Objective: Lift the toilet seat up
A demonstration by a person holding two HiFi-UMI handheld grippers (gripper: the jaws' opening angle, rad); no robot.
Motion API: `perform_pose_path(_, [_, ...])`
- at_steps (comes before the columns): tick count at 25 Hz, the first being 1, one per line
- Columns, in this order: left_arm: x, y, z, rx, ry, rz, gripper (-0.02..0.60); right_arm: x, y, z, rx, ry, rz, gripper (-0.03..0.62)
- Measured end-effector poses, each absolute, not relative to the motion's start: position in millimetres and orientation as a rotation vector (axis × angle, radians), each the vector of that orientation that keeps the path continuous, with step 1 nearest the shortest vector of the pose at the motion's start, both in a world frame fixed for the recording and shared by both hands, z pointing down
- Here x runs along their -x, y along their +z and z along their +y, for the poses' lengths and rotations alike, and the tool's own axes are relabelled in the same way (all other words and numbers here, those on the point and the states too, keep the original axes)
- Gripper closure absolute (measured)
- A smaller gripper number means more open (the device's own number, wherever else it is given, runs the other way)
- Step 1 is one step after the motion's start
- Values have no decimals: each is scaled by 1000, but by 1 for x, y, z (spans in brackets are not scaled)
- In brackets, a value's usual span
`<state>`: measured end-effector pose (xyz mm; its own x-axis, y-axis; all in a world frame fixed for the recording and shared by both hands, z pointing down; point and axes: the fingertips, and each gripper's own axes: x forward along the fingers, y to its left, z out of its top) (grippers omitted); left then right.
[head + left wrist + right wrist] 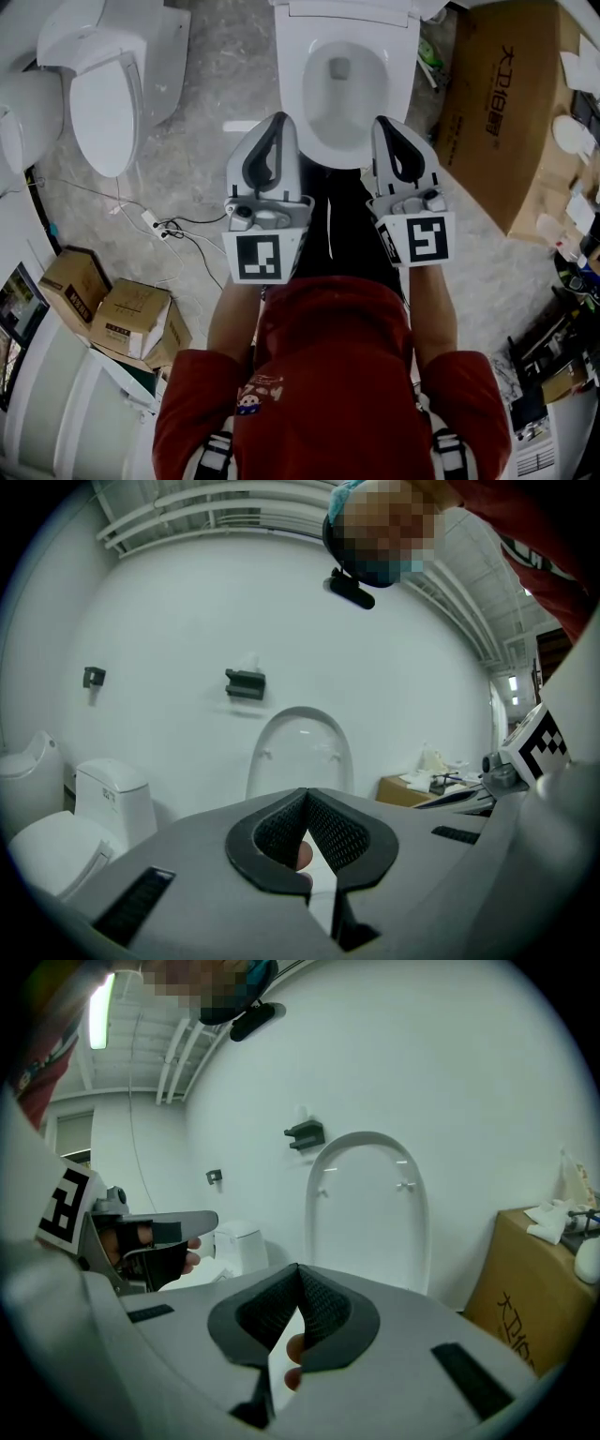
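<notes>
Person in a red top stands over the toilet, a gripper in each hand, both held low in front of the bowl [401,70].

Left gripper [277,118]: jaws pressed together, tips meeting, nothing between the pads. From above its nose overlaps the near left edge of the bowl; whether it touches, I cannot tell.

Right gripper [383,121]: jaws also pressed together, nothing pinched. It sits at the near right edge of the bowl, level with the left one, the two well apart.

Toilet seat [367,1206]: upright at the back of the bowl, against the white wall. Both gripper views show it standing as a tall white oval beyond the closed jaws, clear of them. From above, the bowl's rim is bare.

Surroundings: grey marbled floor [211,84]. A second toilet [108,98] with its lid down stands to the left. A big cardboard box [502,112] sits to the right of the bowl, small boxes [112,314] at lower left, and cables [164,227] trail over the floor near them.
</notes>
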<state>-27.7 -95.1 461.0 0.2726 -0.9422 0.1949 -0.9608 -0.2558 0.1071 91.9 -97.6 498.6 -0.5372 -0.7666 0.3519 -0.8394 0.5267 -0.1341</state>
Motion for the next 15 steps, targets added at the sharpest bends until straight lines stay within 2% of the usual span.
perform_pose_path(15, [17,546,-82,-2305,256,-1679,574,-84,591,-74,-1190,521,-2450,585])
